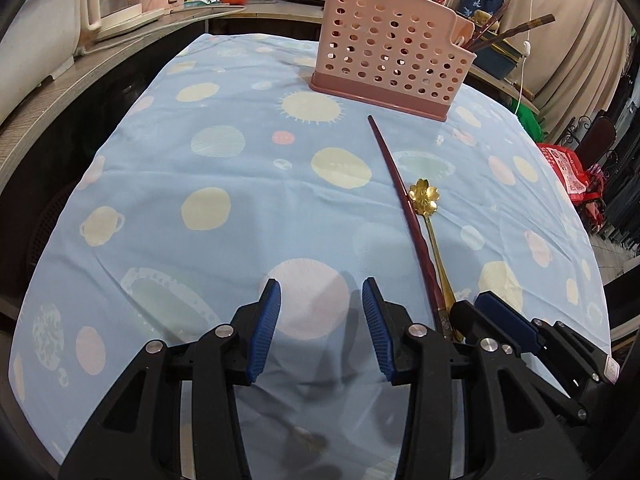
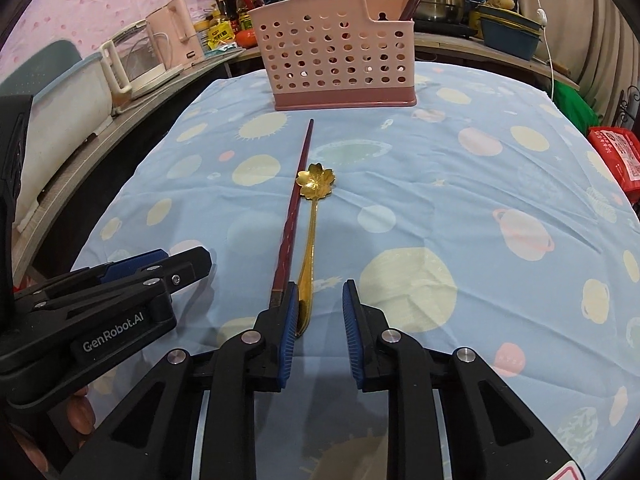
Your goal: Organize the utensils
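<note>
Left gripper: my left gripper [image 1: 321,292] hangs low over the blue tablecloth with pale round spots [image 1: 224,168]. Its two blue pads are spread apart and nothing is between them.
Right gripper: my right gripper [image 2: 320,294] is spread apart too and grips nothing. Its left pad is just beside the near end of the spoon handle; I cannot tell if they touch.
Spoon: the gold metal spoon with a flower-shaped bowl [image 2: 311,236] lies flat on the cloth, straight ahead of my right gripper, bowl at the far end. From my left gripper it is ahead and to the right [image 1: 430,220].
Chopstick: the long dark red chopstick [image 2: 294,208] lies right along the spoon's left side, and I see it reach farther away than the spoon does.
Holder: the pink plastic utensil holder full of round holes [image 2: 340,60] stands upright far ahead of both grippers, well apart from the spoon. Some sticks poke out of its top.
</note>
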The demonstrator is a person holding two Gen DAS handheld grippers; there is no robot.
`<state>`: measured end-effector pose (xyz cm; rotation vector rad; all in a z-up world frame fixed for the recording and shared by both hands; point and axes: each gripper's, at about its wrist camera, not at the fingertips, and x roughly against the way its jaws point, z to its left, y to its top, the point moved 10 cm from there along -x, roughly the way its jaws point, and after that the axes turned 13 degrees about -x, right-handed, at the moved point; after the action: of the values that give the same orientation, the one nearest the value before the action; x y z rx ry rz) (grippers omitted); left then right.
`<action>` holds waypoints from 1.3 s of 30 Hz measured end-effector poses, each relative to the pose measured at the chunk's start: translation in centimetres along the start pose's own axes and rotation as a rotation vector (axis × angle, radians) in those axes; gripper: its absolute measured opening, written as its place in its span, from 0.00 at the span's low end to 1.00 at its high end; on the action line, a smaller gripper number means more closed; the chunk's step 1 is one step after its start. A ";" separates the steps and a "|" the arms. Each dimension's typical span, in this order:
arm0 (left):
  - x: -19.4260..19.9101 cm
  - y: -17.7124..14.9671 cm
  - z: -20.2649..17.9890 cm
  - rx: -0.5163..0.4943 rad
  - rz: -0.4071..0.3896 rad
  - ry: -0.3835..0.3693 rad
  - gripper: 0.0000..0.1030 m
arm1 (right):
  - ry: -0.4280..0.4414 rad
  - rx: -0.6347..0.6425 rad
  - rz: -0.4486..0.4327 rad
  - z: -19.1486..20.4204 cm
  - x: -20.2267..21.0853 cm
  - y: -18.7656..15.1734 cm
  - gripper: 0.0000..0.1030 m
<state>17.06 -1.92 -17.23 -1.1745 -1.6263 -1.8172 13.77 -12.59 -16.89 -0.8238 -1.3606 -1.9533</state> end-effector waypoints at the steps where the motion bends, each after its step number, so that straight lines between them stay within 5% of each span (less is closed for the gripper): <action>1: 0.0 0.0 0.0 0.000 0.000 -0.001 0.39 | -0.001 0.002 0.001 0.1 -0.1 -0.1 0.19; 19: 0.4 -0.5 -1.0 -0.014 0.001 -0.018 0.39 | -0.001 0.005 -0.007 0.0 0.2 -0.6 0.00; 28: 0.5 -0.6 -1.7 -0.018 0.001 -0.027 0.39 | 0.038 -0.073 0.020 -2.0 0.8 -0.5 0.02; 39: 0.7 -0.5 -1.3 -0.006 -0.001 -0.023 0.39 | 0.066 -0.041 0.019 0.4 0.5 0.0 0.10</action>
<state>15.92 -2.85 -16.92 -1.2015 -1.6360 -1.8165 13.51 -12.29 -16.39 -0.7819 -1.2742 -1.9817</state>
